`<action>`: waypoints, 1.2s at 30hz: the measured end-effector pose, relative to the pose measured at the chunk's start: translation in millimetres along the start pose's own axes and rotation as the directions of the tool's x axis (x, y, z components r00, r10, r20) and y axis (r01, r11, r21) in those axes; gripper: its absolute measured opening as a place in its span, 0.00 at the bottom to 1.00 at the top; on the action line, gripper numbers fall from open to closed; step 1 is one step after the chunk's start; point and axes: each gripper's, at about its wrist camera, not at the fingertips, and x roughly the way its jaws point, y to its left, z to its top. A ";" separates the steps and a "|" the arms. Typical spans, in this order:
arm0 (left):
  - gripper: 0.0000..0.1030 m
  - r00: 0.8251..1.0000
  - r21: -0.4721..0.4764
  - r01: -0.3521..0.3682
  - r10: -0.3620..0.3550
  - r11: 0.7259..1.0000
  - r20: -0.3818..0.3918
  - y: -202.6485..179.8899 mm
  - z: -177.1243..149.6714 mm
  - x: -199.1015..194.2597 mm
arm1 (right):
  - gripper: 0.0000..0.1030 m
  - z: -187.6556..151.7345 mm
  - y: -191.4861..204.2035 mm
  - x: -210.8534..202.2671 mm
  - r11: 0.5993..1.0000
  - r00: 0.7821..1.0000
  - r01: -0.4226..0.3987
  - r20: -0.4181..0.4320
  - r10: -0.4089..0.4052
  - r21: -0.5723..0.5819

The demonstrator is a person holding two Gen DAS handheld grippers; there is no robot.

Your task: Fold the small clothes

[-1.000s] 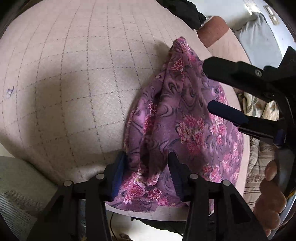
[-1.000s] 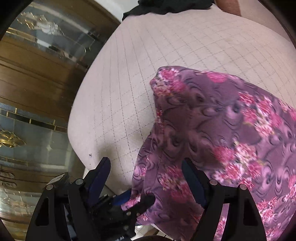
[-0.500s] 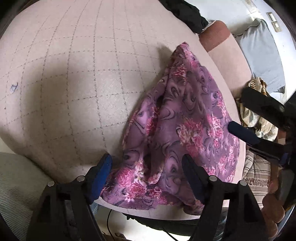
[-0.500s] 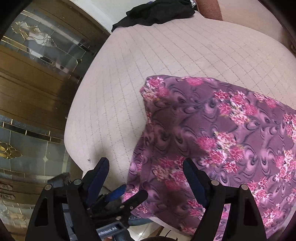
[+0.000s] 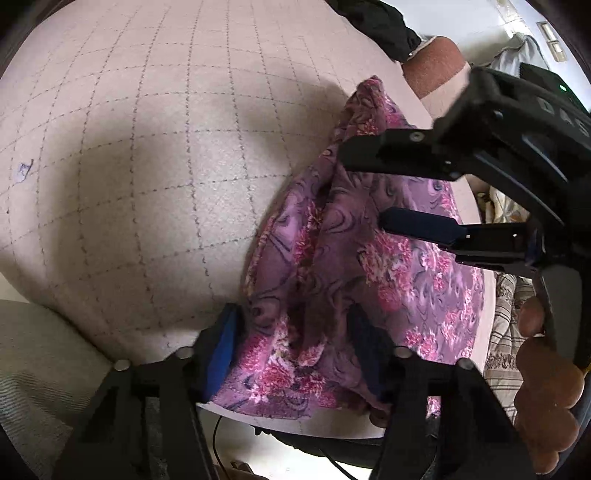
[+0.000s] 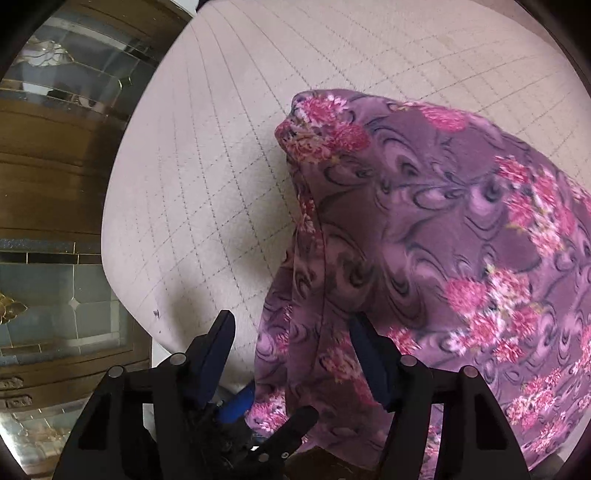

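A purple garment with pink flowers (image 5: 373, 254) lies bunched on a beige quilted surface (image 5: 147, 155), its near hem at the front edge. My left gripper (image 5: 295, 343) is open, its blue-padded fingers on either side of the near hem folds. My right gripper (image 6: 295, 354) is open too, over the garment's (image 6: 424, 229) left edge; it also shows in the left wrist view (image 5: 373, 192), hovering above the cloth from the right. The fabric rises in a raised fold toward its far corner.
A dark garment (image 5: 373, 22) lies at the far edge of the surface. A brown cushion (image 5: 432, 66) and striped and patterned cloth (image 5: 506, 332) sit at the right. A wooden cabinet with glass doors (image 6: 55, 184) stands left of the surface.
The left gripper's fingers opened wide half a second ago and have now narrowed around the near hem. The right gripper has come back in over the cloth, closer to the left one.
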 end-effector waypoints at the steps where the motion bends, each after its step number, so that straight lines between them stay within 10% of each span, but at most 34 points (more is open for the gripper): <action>1: 0.36 1.000 0.003 0.001 -0.001 1.000 0.003 -0.1 -0.1 -0.1 | 0.68 2.5 0.6 2.7 1.000 1.000 0.007 -0.008 -0.007 0.001; 2: 0.12 1.000 0.010 0.031 -0.031 0.999 -0.007 -0.8 0.0 0.8 | 0.68 5.0 0.4 5.6 1.000 1.000 0.018 -0.013 -0.018 0.006; 3: 0.09 0.998 0.013 0.062 -0.062 0.998 -0.024 -1.8 -0.3 2.2 | 0.69 7.3 0.4 7.6 1.000 1.000 0.021 -0.020 -0.021 0.008; 12: 0.07 0.990 0.166 0.030 -0.052 0.986 0.132 -34.2 -12.0 -25.4 | 0.68 5.5 16.0 29.3 0.995 0.994 0.084 -0.063 -0.088 -0.055; 18: 0.07 0.980 0.251 -0.010 -0.041 0.968 0.197 -53.8 -26.0 -35.1 | 0.20 -2.8 13.9 18.6 0.986 0.990 0.141 0.003 -0.141 -0.091; 24: 0.07 0.974 0.403 -0.040 -0.054 0.914 0.220 -96.9 -59.9 -56.1 | 0.15 -46.9 -14.2 -44.9 0.994 0.980 -0.029 0.191 0.048 -0.102; 28: 0.07 0.970 0.523 -0.075 -0.060 0.849 0.237 -148.6 -87.1 -74.7 | 0.15 -91.9 -59.0 -99.1 0.976 0.915 -0.197 0.340 0.216 -0.090; 36: 0.07 0.975 0.762 -0.122 -0.065 0.636 0.211 -284.7 -158.5 -48.2 | 0.15 -170.0 -192.4 -189.7 0.899 0.708 -0.431 0.588 0.392 -0.080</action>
